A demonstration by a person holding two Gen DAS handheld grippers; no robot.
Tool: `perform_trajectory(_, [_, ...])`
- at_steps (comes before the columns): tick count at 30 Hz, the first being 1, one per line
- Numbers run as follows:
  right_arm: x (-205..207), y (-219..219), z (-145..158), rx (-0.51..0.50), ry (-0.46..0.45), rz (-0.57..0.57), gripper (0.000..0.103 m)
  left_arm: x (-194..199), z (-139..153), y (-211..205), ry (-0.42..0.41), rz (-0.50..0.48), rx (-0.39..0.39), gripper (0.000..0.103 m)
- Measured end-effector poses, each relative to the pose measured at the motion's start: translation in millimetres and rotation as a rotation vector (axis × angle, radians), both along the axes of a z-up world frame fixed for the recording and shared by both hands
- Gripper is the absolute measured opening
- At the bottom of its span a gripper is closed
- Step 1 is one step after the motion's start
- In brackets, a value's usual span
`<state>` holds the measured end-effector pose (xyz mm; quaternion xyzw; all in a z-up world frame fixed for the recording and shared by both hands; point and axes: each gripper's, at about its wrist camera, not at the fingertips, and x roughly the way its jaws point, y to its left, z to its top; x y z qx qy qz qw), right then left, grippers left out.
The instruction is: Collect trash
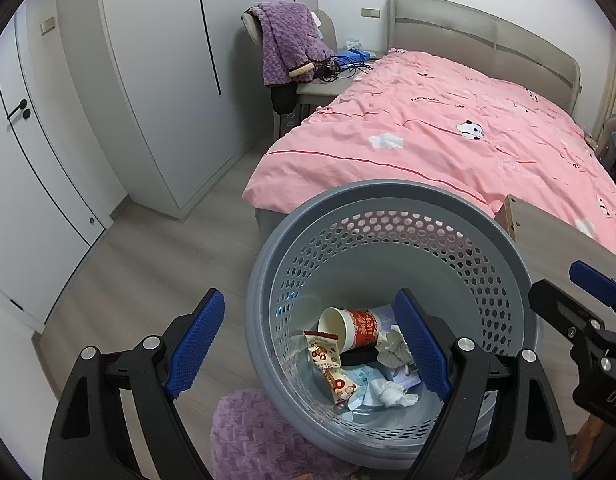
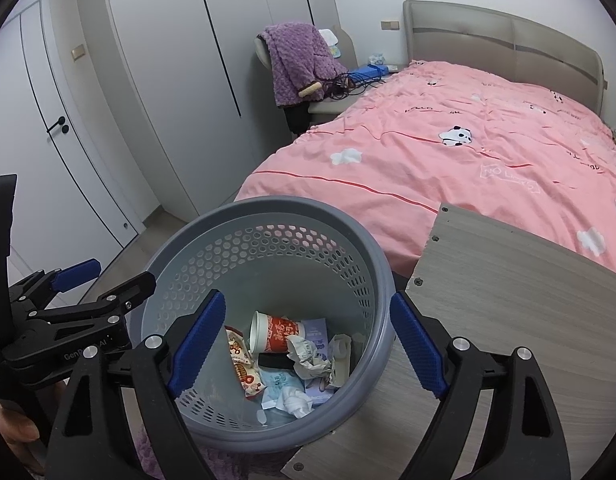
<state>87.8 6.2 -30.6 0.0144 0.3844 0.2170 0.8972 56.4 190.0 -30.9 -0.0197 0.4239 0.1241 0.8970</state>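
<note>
Bedroom floor (image 1: 156,264) under your bin (image 1: 268,280) of trash (image 1: 355,344), pink bed (image 1: 447,128) behind; both claws, left (image 1: 308,344) and right (image 2: 304,344), gape apart, holding nothing.

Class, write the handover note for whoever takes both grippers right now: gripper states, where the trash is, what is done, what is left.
Left gripper: jaws open, empty, above the basket.
Right gripper: jaws open, empty, above the basket too.
Grey basket: holds a paper cup, snack wrapper, crumpled tissues and other scraps.
Done: that trash is binned.
Left: no loose trash is clearly visible; check the floor and bedside.
</note>
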Motion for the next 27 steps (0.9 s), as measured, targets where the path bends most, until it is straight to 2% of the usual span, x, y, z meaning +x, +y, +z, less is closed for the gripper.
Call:
perform_trajectory(3, [-0.5,-0.1,0.2,-0.002,-0.007,-0.007,0.094,-0.5,0.7,1.8,-0.004,0.005,-0.004,0.083])
perform_trajectory(6, [0.4,-1.2,0.1,-0.002,-0.007,-0.016,0.096,-1.6,3.0,3.0,-0.012,0.009,-0.006,0.083])
perform_trajectory(27, [-1.0,-1.9,0.6,-0.006,-0.003,-0.027,0.097,-2.6,6.2,2.2,-0.017,-0.002,-0.014,0.083])
